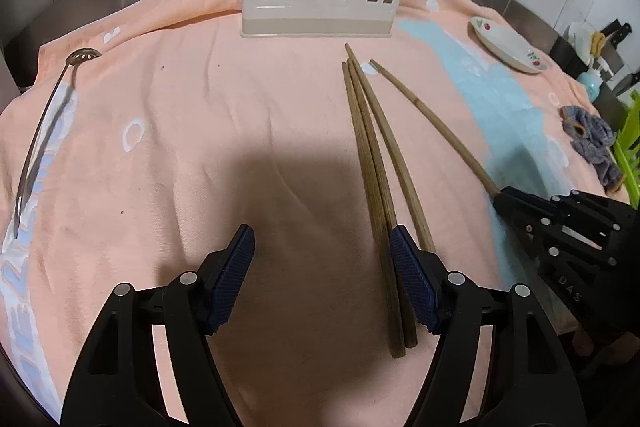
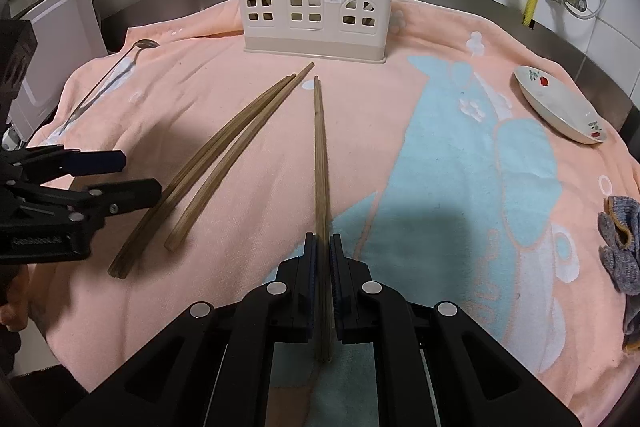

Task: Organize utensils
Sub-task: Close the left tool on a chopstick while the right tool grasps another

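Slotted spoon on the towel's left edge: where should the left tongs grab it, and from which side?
Grip the slotted spoon mid-handle, from above, jaws across the handle. It lies flat on the towel, long and thin; the bowl end is wider and curved.

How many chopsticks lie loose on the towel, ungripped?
3: the loose chopsticks lie bunched on the towel, beside the open left gripper. A fourth chopstick is clamped by the right gripper.
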Demonstrator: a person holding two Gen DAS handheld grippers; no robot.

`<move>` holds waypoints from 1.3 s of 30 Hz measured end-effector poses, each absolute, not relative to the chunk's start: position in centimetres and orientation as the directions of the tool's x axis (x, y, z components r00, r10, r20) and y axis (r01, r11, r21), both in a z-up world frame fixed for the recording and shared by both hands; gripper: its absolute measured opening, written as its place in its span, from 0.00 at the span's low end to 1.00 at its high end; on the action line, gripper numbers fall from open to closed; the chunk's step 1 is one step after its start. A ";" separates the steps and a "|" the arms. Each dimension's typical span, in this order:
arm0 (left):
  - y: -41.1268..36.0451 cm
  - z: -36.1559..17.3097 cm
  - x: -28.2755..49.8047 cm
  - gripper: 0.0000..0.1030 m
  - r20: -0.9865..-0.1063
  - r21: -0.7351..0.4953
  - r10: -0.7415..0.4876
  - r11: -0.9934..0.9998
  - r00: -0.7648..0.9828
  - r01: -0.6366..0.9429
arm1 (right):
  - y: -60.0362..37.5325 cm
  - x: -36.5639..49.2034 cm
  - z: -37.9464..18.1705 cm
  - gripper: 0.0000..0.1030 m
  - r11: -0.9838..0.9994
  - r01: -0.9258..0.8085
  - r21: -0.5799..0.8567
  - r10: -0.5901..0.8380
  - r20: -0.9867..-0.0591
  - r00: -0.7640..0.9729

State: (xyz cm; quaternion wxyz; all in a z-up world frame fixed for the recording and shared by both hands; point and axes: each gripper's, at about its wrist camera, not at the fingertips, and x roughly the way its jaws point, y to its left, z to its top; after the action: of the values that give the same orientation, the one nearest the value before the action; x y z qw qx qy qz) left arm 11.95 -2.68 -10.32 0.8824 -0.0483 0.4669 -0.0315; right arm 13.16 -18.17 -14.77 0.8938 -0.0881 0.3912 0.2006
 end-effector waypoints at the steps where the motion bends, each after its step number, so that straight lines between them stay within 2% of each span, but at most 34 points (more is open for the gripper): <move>1: -2.8 -10.4 12.0 0.68 -0.825 -0.108 -0.095 0.994 0.558 0.009 | -18.2 13.2 -14.8 0.07 0.903 -0.429 0.004 0.294 -0.734 0.612; 19: -3.6 -10.5 12.4 0.69 -0.832 -0.031 -0.002 0.999 0.555 -0.043 | -18.3 12.9 -14.8 0.09 0.902 -0.432 0.010 0.303 -0.728 0.615; 22: -4.4 -10.8 12.5 0.68 -0.834 0.021 0.044 0.999 0.550 -0.048 | -18.3 12.9 -14.8 0.09 0.902 -0.432 0.011 0.304 -0.728 0.615; 25: -3.9 -10.8 12.5 0.68 -0.834 0.004 0.037 0.998 0.551 -0.062 | -18.2 12.8 -14.8 0.09 0.902 -0.433 0.012 0.304 -0.728 0.614; 35: -1.6 -10.3 12.6 0.67 -0.804 0.127 0.163 0.987 0.572 -0.102 | -18.5 12.3 -14.7 0.12 0.901 -0.433 0.020 0.312 -0.724 0.615; 38: -0.7 -10.2 12.6 0.60 -0.796 0.110 0.148 0.989 0.587 -0.099 | -18.6 12.2 -14.7 0.12 0.901 -0.433 0.017 0.310 -0.723 0.617; 39: -0.5 -10.2 12.6 0.54 -0.795 0.096 0.133 0.991 0.592 -0.094 | -18.6 12.1 -14.7 0.12 0.901 -0.433 0.014 0.309 -0.723 0.619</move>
State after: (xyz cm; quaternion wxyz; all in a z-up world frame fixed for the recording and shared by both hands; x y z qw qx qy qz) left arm 12.62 -0.55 -10.22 0.8919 0.0221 0.4471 0.0636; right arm 12.11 -18.57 -14.70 0.8959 -0.0810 0.3845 0.2071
